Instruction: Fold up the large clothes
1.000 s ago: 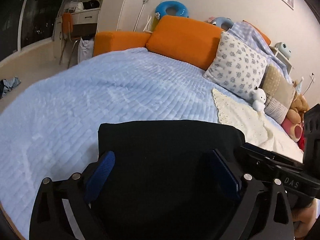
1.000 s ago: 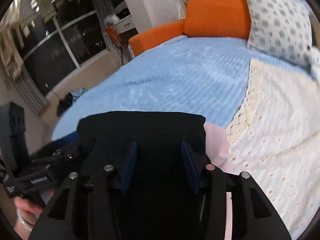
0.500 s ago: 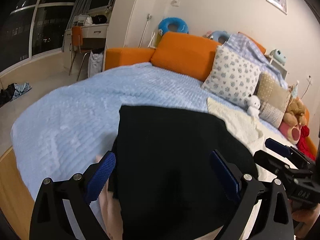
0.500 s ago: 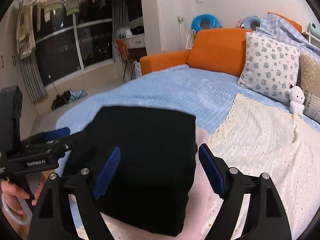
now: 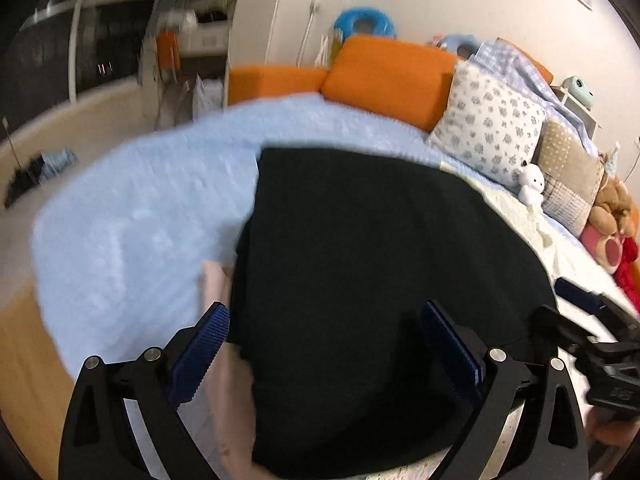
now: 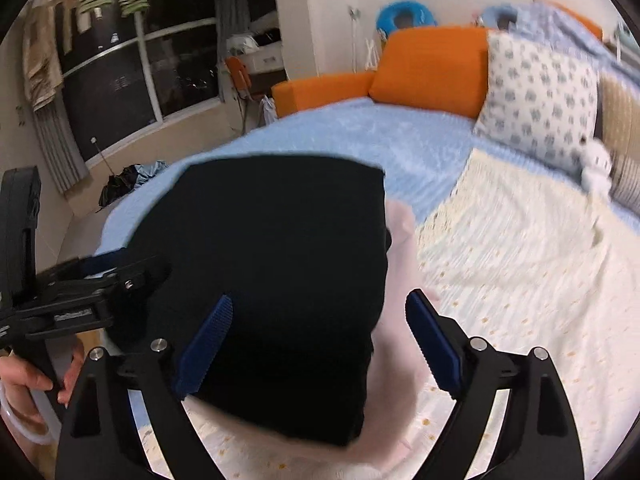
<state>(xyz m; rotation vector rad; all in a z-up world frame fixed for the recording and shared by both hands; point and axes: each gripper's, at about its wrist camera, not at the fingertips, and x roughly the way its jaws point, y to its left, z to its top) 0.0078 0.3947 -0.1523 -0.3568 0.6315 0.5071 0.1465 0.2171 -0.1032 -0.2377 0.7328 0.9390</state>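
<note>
A black garment (image 5: 360, 260) lies folded into a rough rectangle on the bed, on top of a pale pink garment (image 5: 216, 280) that sticks out at its sides. It also shows in the right wrist view (image 6: 280, 260), with the pink garment (image 6: 400, 320) to its right. My left gripper (image 5: 326, 344) is open and empty, above the near edge of the black garment. My right gripper (image 6: 320, 332) is open and empty, above the garment's right part. The left gripper's body (image 6: 80, 300) shows at the left of the right wrist view.
A light blue blanket (image 5: 140, 220) covers the bed, with a cream lace cover (image 6: 520, 260) on the right. Orange cushions (image 5: 384, 76), a flowered pillow (image 5: 488, 128) and soft toys (image 5: 608, 216) line the far side. The wooden bed edge (image 5: 20, 360) is at left.
Both grippers opened, let go of the black garment and drew back and up. The garment now lies flat on the bed, seen from higher.
</note>
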